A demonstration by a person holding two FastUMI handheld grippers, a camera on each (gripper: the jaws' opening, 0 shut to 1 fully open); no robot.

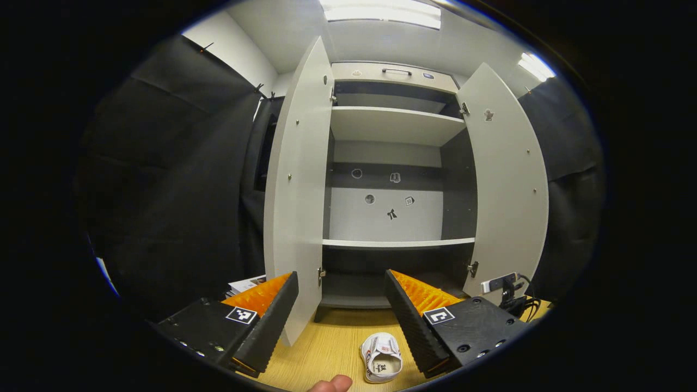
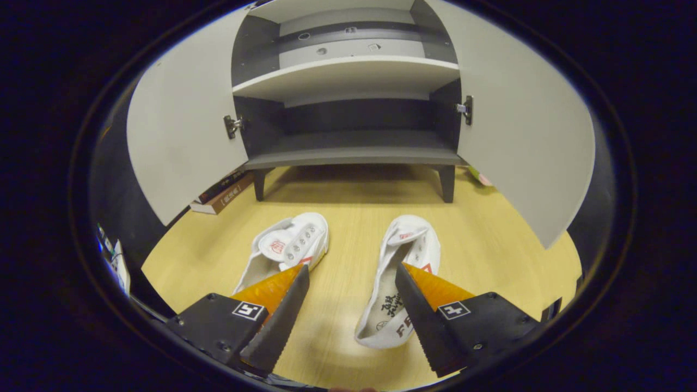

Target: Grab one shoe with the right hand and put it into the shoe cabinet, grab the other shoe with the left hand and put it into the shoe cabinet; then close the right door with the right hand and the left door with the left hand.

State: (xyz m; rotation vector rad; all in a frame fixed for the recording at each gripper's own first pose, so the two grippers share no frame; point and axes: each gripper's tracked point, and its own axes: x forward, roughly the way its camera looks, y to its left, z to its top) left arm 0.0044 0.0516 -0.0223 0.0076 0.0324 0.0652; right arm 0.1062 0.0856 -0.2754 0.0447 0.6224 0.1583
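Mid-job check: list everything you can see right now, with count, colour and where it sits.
shoes: two, white; left shoe and right shoe side by side on the floor before the cabinet
shoe cabinet: one, pale grey, dark inside, shelves bare
cabinet doors: two, pale grey; left door and right door both swung open
floor: light wood
books: small stack, on the floor left of the cabinet
cables and small device: by the right door's foot
left gripper: open, facing the cabinet
right gripper: open, above the shoes
fingertip: one, bottom edge of the left gripper view

Wood-grain floor (image 2: 348, 218), black cloth walls (image 1: 179, 190), ceiling lights (image 1: 381, 12) lit.
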